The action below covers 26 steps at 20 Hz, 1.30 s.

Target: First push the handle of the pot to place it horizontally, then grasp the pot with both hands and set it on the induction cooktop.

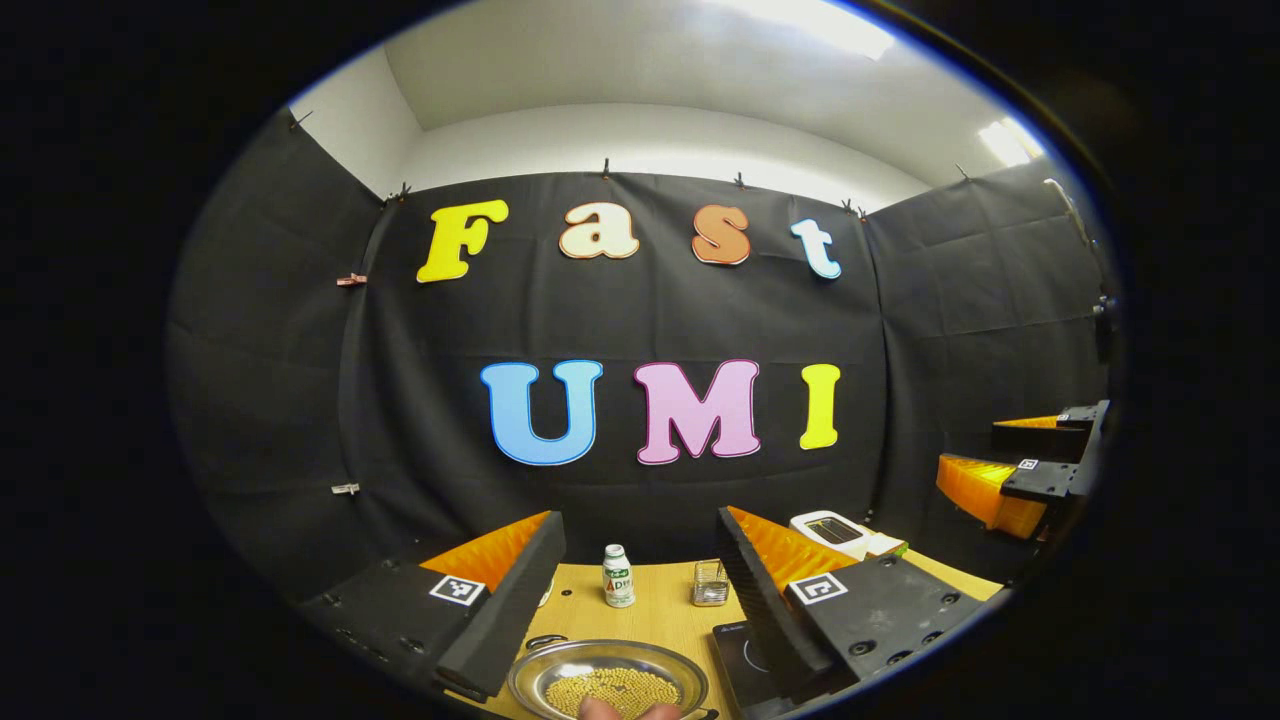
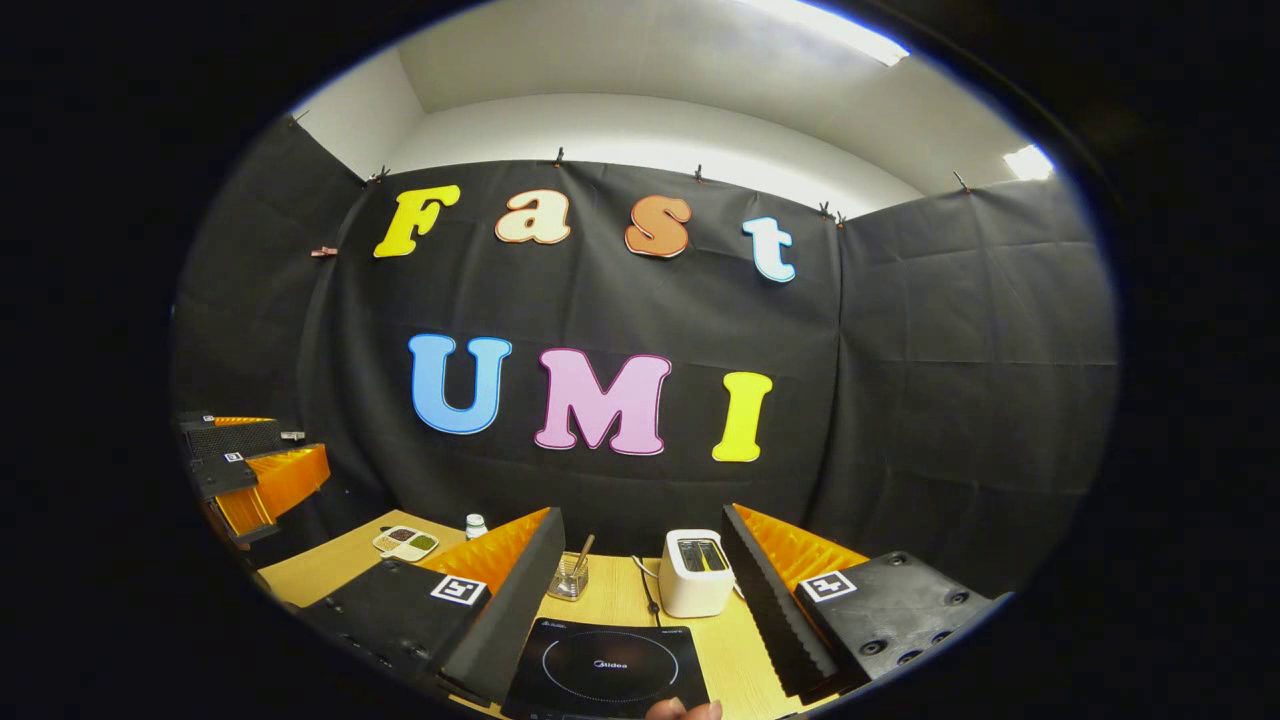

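Left gripper view: we see the left gripper (image 1: 632,600) spread wide, holding nothing, above the pot (image 1: 608,684) of yellowish grains on the tabletop (image 1: 650,610), with a small bottle (image 1: 618,575) and glass (image 1: 710,583) beyond, and the right gripper (image 1: 1040,470) off to the right. Right gripper view: our right gripper (image 2: 640,610) is likewise wide open and empty over the induction cooktop (image 2: 605,668), a white toaster (image 2: 695,572) just behind it.

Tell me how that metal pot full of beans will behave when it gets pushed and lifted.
The pot looks shiny metal on smooth wood, so it probably slides easily. It is shallow and wide, so unlikely to tip. The loose beans may shift or spill if it tilts.
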Available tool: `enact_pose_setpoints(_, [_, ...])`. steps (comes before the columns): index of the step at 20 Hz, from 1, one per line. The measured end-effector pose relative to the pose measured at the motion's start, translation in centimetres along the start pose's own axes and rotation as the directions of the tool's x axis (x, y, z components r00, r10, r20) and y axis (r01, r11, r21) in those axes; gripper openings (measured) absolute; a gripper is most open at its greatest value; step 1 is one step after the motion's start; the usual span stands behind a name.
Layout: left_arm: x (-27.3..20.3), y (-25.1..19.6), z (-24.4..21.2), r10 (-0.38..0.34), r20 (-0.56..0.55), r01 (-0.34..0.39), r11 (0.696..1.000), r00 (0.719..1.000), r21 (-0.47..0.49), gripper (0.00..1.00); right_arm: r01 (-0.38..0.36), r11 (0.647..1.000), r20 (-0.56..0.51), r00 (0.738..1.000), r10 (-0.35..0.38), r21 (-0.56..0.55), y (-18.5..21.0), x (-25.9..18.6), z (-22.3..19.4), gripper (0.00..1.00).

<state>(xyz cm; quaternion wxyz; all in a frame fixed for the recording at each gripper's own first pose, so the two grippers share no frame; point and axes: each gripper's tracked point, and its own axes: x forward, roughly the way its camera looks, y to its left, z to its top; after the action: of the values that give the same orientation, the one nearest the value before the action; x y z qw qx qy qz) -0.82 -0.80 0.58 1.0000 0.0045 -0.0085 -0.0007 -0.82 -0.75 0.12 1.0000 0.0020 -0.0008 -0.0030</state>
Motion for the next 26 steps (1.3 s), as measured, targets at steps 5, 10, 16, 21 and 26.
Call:
enact_pose_setpoints(5, [0.0,-0.3,-0.2,-0.015,-0.002,0.015,1.000,1.000,-0.010,0.92,0.003,1.000,0.002,1.000,-0.003,-0.005,-0.3,-0.1,0.0,0.98])
enact_pose_setpoints(10, [-1.3,-0.3,1.9,-0.038,0.068,0.038,0.999,0.997,0.001,0.08,0.003,1.000,0.004,1.000,-0.003,-0.017,-0.3,-0.2,-0.1,0.98])
enact_pose_setpoints(16, [-2.0,-2.6,-1.1,-0.184,-0.028,0.184,0.983,0.983,0.008,0.05,0.003,1.000,0.001,1.000,-0.003,-0.018,-0.2,-0.6,-0.5,0.98])
enact_pose_setpoints(21, [-3.3,-2.6,-7.4,-0.252,-0.263,0.243,0.968,0.931,-0.067,0.05,-0.004,1.000,-0.006,1.000,0.004,-0.020,-0.3,-0.9,-1.3,0.98])
enact_pose_setpoints(26, [-5.7,-2.7,-15.8,-0.334,-0.535,0.310,0.941,0.776,-0.136,0.05,-0.015,1.000,-0.008,1.000,0.015,-0.012,-1.0,-0.3,-2.0,0.98])
